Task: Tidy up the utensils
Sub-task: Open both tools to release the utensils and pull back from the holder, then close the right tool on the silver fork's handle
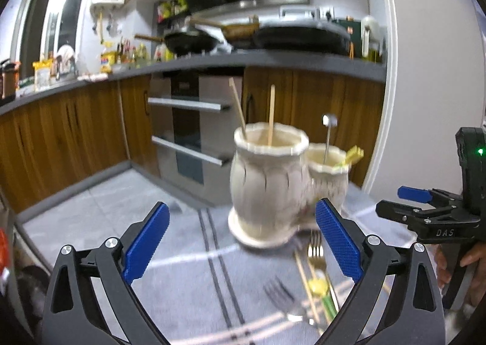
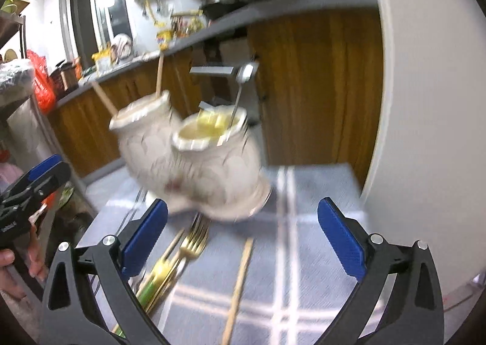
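Left wrist view: left tool (image 1: pixel 241 244), black frame with ridged blue pads, jaws wide apart and nothing between the pads.
Right wrist view: right tool (image 2: pixel 243 235), same build, jaws likewise wide apart and empty.
Holder: cream glazed ceramic double vase (image 1: pixel 267 181), two fluted pots joined side by side on a round foot, scalloped rims; it stands on the desk toward its far edge, just beyond both tools.
Taller pot: two thin wooden chopsticks (image 1: pixel 271 114) lean upright inside.
Shorter pot: slim steel spoon (image 1: pixel 328 132) standing bowl up, beside a yellow plastic-looking piece (image 1: pixel 354 156).
Desk: grey cloth with pale and dark stripes (image 1: pixel 182 241) covers it.
Loose utensils: gold metal fork (image 2: pixel 194 241), dark steel fork (image 1: pixel 282 296), a yellow-and-green handled utensil (image 1: pixel 322 290) and thin sticks lie bunched in front of the vase, nearer the right pad of the left tool and the left pad of the right tool.
Single stick: pale wooden chopstick (image 2: pixel 240 284) lies alone on the cloth, between the right tool's pads but untouched.
Surroundings: wooden kitchen cabinets (image 1: pixel 60 132), steel oven (image 1: pixel 188 132) and grey worktop with black pans (image 1: pixel 194 41) behind; white curved wall (image 1: pixel 431 71) at the desk's right edge.
Blur: vase and cutlery are smeared, so finer detail cannot be told.
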`<state>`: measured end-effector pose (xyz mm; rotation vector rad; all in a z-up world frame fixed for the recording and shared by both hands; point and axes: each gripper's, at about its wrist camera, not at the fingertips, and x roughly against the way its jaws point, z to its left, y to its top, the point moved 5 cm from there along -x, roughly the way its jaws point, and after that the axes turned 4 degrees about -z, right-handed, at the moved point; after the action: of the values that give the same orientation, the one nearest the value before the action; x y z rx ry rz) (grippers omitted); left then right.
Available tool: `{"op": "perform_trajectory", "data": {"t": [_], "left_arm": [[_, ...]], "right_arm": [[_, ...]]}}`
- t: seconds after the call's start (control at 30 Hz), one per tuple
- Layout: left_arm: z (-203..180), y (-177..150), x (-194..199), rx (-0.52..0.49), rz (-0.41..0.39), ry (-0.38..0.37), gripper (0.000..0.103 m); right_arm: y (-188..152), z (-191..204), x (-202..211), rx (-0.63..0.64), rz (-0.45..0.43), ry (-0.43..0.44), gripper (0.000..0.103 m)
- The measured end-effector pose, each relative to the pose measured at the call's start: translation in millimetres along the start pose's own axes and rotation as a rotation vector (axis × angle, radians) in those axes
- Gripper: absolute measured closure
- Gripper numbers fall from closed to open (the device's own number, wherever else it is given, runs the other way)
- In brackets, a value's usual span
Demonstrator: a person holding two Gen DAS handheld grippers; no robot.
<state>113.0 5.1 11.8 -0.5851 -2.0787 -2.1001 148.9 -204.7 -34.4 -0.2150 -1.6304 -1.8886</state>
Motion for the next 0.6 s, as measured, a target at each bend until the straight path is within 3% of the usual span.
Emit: {"op": "perform_trajectory", "data": {"t": [0.3,0.47,0.6], "left_arm": [[11,-43,1,0.063,0.153,-0.006,0.007],[20,-52,4,0.089,0.179,0.014,0.007],[27,-53,6,0.113,0.182,0.025,0.007]], "right_arm": [[-30,17,-5,0.052,0.096,0.018,0.005],[-30,30,-6,0.091,0.109,0.035,0.006],[-44,62,-3,0.175,0.138,0.099,0.013]]}}
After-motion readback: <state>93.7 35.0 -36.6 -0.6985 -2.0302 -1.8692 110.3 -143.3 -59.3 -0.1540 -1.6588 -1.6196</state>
